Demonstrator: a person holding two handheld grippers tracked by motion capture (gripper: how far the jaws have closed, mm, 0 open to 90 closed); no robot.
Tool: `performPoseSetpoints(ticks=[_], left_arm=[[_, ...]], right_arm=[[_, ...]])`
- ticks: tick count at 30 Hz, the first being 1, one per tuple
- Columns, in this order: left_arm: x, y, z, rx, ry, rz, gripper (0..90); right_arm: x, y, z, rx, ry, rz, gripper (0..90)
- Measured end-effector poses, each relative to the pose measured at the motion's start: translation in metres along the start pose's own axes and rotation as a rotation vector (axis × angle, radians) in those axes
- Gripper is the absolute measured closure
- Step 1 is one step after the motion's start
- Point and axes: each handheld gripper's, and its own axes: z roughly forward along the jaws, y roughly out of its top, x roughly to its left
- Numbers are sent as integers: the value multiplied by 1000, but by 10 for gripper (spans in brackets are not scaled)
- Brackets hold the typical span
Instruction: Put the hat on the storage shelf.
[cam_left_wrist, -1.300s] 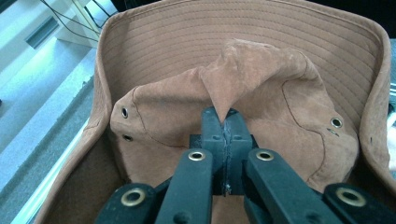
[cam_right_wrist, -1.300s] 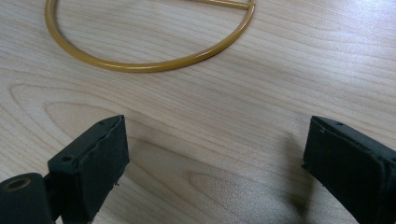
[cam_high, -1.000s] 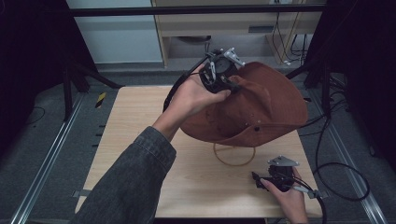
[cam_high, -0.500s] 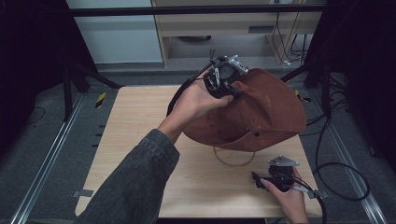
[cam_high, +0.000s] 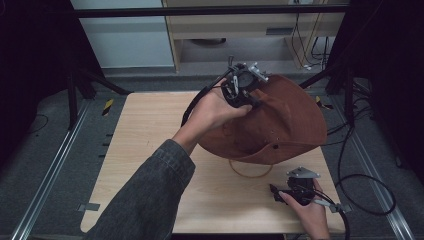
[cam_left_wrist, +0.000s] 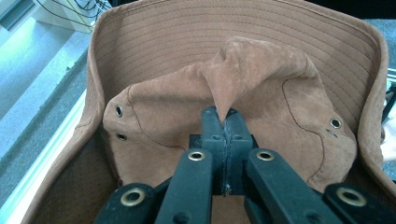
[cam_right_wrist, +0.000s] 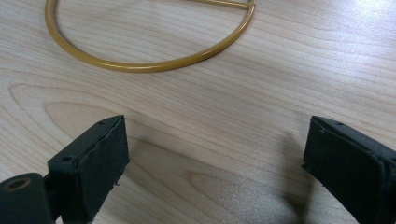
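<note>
**Hat pinched and lifted over the desk**

The brown hat (cam_high: 280, 120) hangs above the desk (cam_high: 145, 145), toward 1 o'clock from the desk's middle, its brim tilted and its open side facing the person. In the left gripper view a fold of the crown (cam_left_wrist: 243, 70) rises into a peak, with the stitched brim (cam_left_wrist: 187, 32) curving around behind it and metal eyelets (cam_left_wrist: 119, 111) on either side.

The left tongs (cam_high: 239, 92) are clenched on that fold of the hat, jaws pressed together with the suede caught between them. The left hand (cam_high: 212, 110) reaches in from 7 o'clock, its sleeve (cam_high: 145, 200) dark grey.

Under the hat, a gold ring (cam_right_wrist: 149, 51) lies flat on the desk.

At 5 o'clock, near the desk's front edge, the right tongs (cam_high: 276, 191) rest low with jaws spread wide, holding nothing. The ring lies just beyond them.
</note>
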Motion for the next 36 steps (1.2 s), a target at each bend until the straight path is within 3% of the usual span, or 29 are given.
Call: performPoseSetpoints(ticks=[1, 3, 5, 7, 10, 11, 14, 23, 24, 33, 36], left_arm=[[0, 0, 1, 1, -1, 1, 893], [-1, 1, 2, 6, -2, 0, 892], [-1, 1, 2, 12, -1, 1, 892], [-1, 1, 3, 14, -4, -1, 892], [0, 1, 4, 17, -3, -4, 892], [0, 1, 5, 19, -2, -4, 892], [0, 0, 6, 27, -4, -10, 890], [-1, 0, 12, 33, -6, -11, 883], [-1, 0, 12, 32, -6, -12, 881], [-3, -8, 19, 26, -8, -22, 778], [-4, -9, 16, 5, -1, -27, 691]], right_arm=[[2, 0, 0, 3, 7, 19, 69], [0, 0, 0, -1, 0, -3, 69], [1, 0, 0, 3, 8, 19, 69], [0, 0, 0, -1, 0, -1, 69], [0, 0, 0, -1, 0, -1, 69], [2, 0, 0, 3, 7, 19, 69], [0, 0, 0, -1, 0, -2, 69], [1, 0, 0, 3, 7, 19, 69], [0, 0, 0, -1, 0, -1, 69], [1, 0, 0, 2, 6, 12, 69], [0, 0, 0, -1, 3, 3, 69]])
